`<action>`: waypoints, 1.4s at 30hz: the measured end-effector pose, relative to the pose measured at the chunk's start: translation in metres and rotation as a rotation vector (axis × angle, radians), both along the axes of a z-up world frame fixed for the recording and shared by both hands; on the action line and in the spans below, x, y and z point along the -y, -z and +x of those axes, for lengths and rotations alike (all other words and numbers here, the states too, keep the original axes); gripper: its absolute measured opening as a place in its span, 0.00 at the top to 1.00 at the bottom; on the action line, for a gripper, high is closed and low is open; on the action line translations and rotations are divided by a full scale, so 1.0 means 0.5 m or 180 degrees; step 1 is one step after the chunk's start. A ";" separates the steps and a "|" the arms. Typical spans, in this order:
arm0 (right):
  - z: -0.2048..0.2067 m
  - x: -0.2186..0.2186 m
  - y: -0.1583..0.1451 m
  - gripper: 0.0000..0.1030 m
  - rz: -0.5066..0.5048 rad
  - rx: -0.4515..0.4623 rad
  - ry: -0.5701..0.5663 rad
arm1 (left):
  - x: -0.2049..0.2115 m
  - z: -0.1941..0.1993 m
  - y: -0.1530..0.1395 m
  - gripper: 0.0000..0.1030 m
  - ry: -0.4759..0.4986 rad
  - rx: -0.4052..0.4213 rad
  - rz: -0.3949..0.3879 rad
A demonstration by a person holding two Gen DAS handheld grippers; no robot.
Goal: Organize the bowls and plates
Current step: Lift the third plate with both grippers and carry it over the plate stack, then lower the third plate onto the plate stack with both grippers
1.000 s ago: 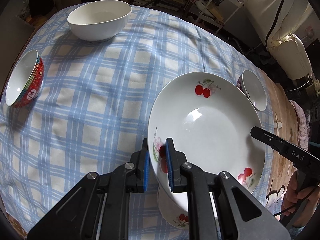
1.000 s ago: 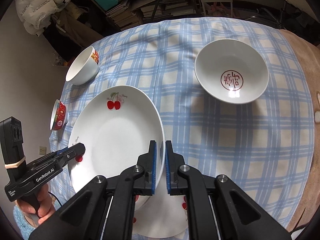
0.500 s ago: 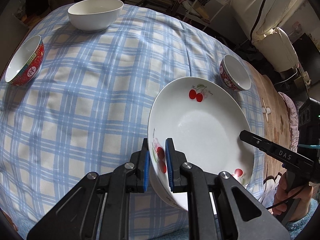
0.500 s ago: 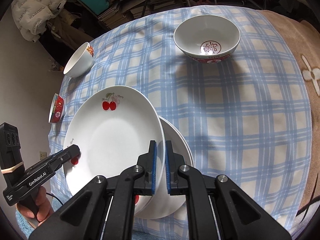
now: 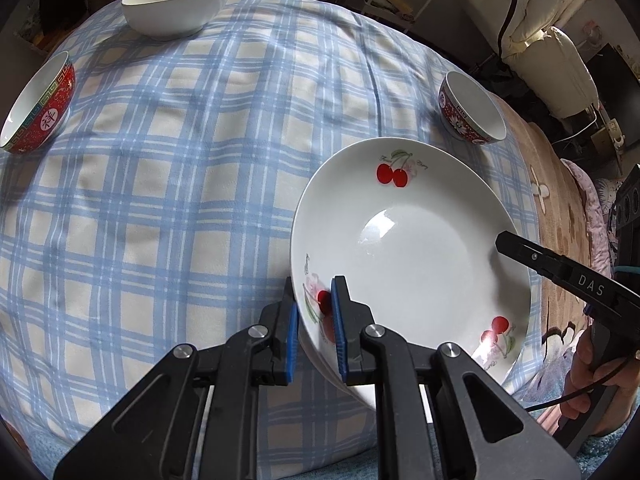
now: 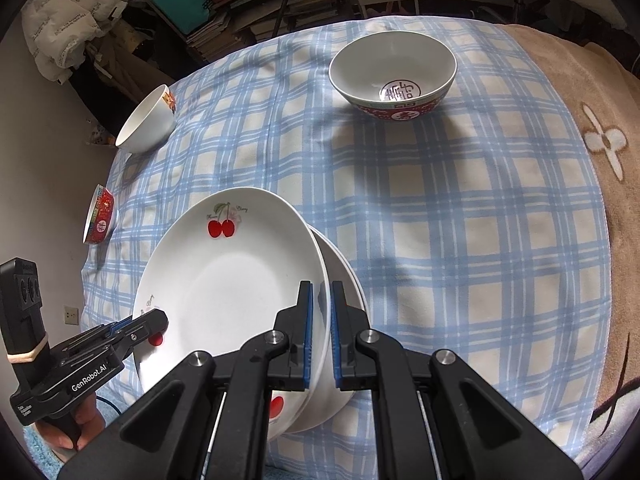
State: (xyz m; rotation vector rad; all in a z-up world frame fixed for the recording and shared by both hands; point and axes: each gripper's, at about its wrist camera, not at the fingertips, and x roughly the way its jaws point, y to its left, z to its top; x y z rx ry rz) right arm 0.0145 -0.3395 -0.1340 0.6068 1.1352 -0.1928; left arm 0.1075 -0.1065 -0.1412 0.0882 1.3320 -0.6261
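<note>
A white cherry plate hangs tilted over the blue checked cloth. My left gripper is shut on its near left rim. My right gripper is shut on the opposite rim of the same cherry plate. A second white plate lies just under it and peeks out on the right; whether the two touch I cannot tell. Across the plate, each view shows the other tool: the right gripper and the left gripper.
A white bowl stands at the far edge, a red patterned bowl at the left edge, another red bowl far right. A brown blanket covers the right side. Stacked books and shelves crowd the space behind.
Both grippers have carried the cherry plate sideways and slightly down. The bowls now sit further off in both views. The lower plate now shows at the held plate's right edge.
</note>
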 end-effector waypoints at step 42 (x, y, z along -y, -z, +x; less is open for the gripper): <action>-0.001 -0.026 0.057 0.89 0.0057 -0.0323 -0.0112 | 0.007 -0.029 0.028 0.84 0.0104 0.0124 0.0296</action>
